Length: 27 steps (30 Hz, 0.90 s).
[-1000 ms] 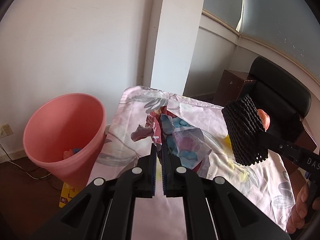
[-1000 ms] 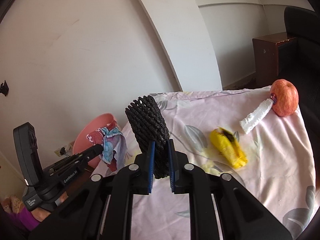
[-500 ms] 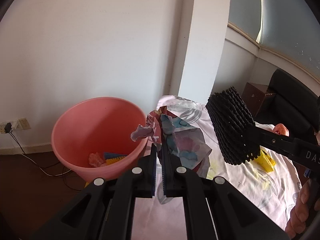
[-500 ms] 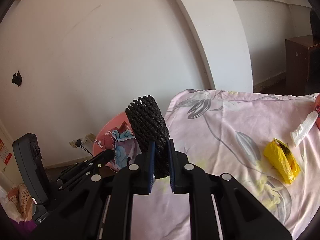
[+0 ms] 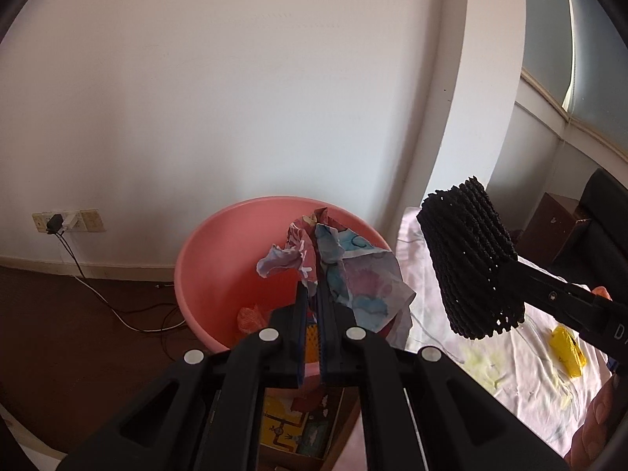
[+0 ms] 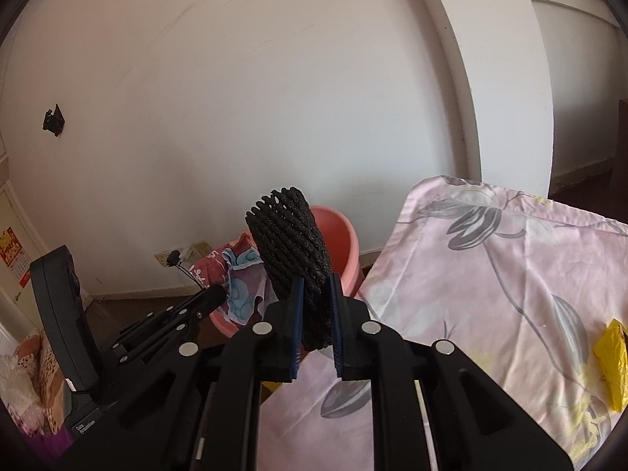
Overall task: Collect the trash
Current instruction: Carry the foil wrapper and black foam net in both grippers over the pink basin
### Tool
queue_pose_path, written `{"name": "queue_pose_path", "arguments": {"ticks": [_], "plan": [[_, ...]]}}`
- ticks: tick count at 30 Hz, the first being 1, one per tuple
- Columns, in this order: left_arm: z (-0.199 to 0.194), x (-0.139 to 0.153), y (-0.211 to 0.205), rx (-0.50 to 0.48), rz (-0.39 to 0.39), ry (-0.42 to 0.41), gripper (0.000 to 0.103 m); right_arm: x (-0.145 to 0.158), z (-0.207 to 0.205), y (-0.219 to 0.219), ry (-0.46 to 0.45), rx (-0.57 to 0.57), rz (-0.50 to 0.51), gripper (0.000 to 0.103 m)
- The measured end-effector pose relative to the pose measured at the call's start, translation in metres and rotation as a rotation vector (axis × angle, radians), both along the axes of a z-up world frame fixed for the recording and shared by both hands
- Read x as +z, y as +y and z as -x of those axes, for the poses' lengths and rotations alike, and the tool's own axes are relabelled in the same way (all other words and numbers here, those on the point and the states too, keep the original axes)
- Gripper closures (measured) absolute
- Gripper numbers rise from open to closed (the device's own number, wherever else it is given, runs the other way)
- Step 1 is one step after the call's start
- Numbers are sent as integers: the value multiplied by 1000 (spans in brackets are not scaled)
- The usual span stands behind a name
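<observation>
Ahead of our left gripper (image 5: 310,306) and below its tips stands the pink bin (image 5: 219,274), open-mouthed against the white wall, with a few scraps at its bottom. To its right lies the surface under a pink flowered cloth (image 6: 490,274), where a yellow wrapper (image 6: 612,357) lies well to the right of our right gripper (image 6: 316,306). A wall socket (image 5: 66,221) with a trailing cable sits low to the left.

Our left gripper is clamped on the crumpled colourful wrapper (image 5: 353,271), which hangs over the bin's mouth. Our right gripper pinches the black foam net (image 6: 294,251), upright, just right of the left one and near the bin's rim. Both point downward at a slant.

Between the bin's rim and the cloth's edge only a narrow gap shows; above the bin the room is open.
</observation>
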<state>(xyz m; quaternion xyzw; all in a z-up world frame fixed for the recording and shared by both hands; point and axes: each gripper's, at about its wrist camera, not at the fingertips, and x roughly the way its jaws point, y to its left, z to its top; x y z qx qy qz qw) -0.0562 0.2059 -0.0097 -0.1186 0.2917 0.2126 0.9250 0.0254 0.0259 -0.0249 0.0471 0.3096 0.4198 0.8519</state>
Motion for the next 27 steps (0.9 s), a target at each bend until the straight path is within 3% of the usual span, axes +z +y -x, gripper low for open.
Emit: {"name": "queue_pose_path", "arguments": {"ticks": [13, 27], "plan": [[-7, -16, 39, 91, -16, 37, 99, -11, -24, 60, 34, 63, 34, 90], [-14, -31, 51, 103, -14, 76, 99, -36, -34, 92, 70, 73, 96, 90]]}}
